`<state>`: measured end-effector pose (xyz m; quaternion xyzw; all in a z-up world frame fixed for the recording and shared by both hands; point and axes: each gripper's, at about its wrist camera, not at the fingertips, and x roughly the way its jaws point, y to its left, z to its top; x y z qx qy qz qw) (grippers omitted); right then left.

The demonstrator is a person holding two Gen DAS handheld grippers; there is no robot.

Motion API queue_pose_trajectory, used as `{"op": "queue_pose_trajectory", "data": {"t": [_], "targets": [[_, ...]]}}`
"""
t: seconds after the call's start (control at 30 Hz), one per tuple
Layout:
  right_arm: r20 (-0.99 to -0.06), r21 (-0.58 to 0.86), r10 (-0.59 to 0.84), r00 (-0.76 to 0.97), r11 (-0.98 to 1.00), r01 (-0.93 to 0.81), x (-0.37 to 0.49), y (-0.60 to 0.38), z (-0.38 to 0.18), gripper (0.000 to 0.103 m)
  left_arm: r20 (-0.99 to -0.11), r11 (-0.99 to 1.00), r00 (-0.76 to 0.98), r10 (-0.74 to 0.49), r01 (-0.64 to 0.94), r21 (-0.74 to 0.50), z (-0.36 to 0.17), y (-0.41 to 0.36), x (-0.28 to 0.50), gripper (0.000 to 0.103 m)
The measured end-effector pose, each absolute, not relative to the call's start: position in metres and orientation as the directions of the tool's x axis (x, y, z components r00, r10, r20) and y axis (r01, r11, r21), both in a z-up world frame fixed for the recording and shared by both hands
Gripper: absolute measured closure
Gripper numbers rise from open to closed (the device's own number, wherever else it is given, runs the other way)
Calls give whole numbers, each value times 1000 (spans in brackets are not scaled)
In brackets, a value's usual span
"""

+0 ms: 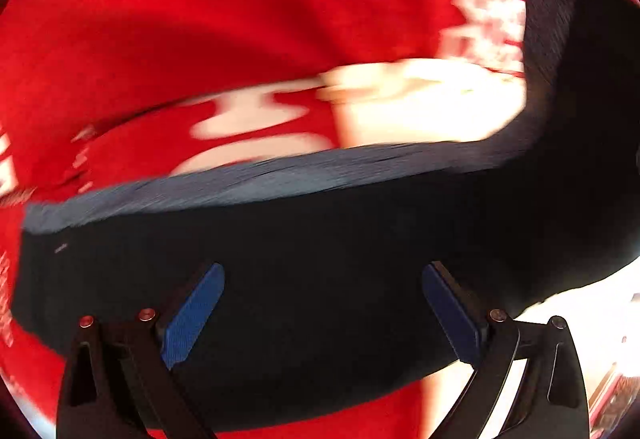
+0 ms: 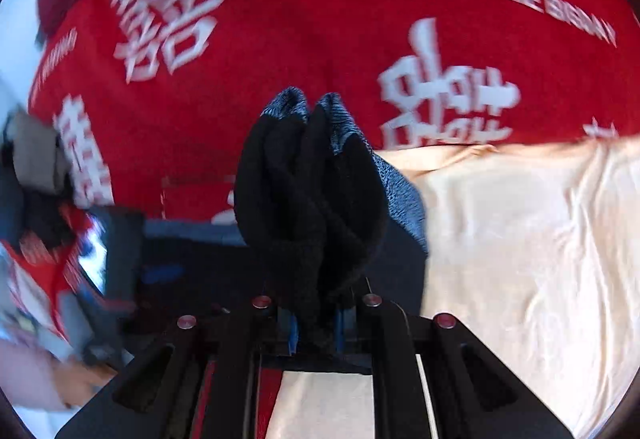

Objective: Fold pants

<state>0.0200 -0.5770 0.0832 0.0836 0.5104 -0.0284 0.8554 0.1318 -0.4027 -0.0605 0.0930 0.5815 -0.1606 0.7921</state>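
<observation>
While the right gripper (image 2: 316,335) pinches a bunched end of the dark pants (image 1: 320,239), the left gripper (image 1: 324,315) hangs spread just over their middle. Their long axis runs crosswise to the left gripper, over the red blanket (image 1: 200,19).

Pants (image 1: 320,239): dark navy to black knit fabric with a lighter blue-grey ribbed band along one edge. In the left wrist view, a broad panel stretches crosswise in front of and beneath the open fingers of the left hand-held gripper (image 1: 322,313), its banded edge on the far side and one end turning upward at the right. In the right wrist view, a bunched, upright fold of the pants (image 2: 312,207) stands pinched between the fingers of the right hand-held gripper (image 2: 316,331), blue-grey edge uppermost.
</observation>
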Motion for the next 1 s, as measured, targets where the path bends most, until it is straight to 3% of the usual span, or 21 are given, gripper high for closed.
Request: {"op": "queue_pose_trajectory", "data": {"t": [0.1, 0.17, 0.27, 0.33, 0.4, 0.47, 0.53, 0.63, 0.73, 0.83, 0.93, 1.0], "targets": [[-911, 13, 1, 412, 1000, 26, 32, -511, 45, 87, -959, 956, 275, -64, 292, 20, -64, -341, 136, 3], [-932, -56, -42, 359, 998, -29, 40, -472, 11, 79, -962, 971, 272, -19, 235, 47, -68, -302, 138, 3], [-936, -260, -212, 281, 955, -143, 46, -415, -43, 73, -968, 983, 251, 14, 174, 59, -75, -269, 129, 3], [-893, -415, -345, 290, 880, -231, 42, -385, -54, 65, -968, 984, 251, 24, 164, 67, -78, -255, 127, 3], [-879, -441, -352, 322, 856, -269, 31, -370, -42, 63, -966, 984, 258, 23, 165, 68, -78, -243, 128, 3], [-906, -358, -270, 325, 899, -253, 21, -374, -19, 57, -966, 984, 259, 8, 167, 54, -74, -238, 133, 3], [-945, -182, -127, 302, 970, -161, 13, -399, 5, 51, -968, 985, 251, -27, 173, 18, -70, -238, 140, 3], [-955, 143, 106, 276, 983, 118, 4, -469, 19, 51, -965, 975, 225, -133, 205, -87, -59, -253, 144, 3], [-888, 449, 326, 324, 765, 461, -18, -548, 0, 50, -956, 945, 175, -235, 271, -183, -49, -283, 140, 3], [-793, 607, 413, 447, 490, 626, -45, -599, -25, 50, -941, 905, 97, -325, 322, -279, -48, -319, 134, 3], [-744, 664, 436, 506, 403, 630, -49, -612, -36, 51, -937, 884, 36, -348, 345, -316, -57, -349, 133, 4], [-732, 676, 445, 515, 388, 626, -45, -611, -43, 54, -935, 877, 20, -354, 353, -325, -63, -364, 133, 25]]}}
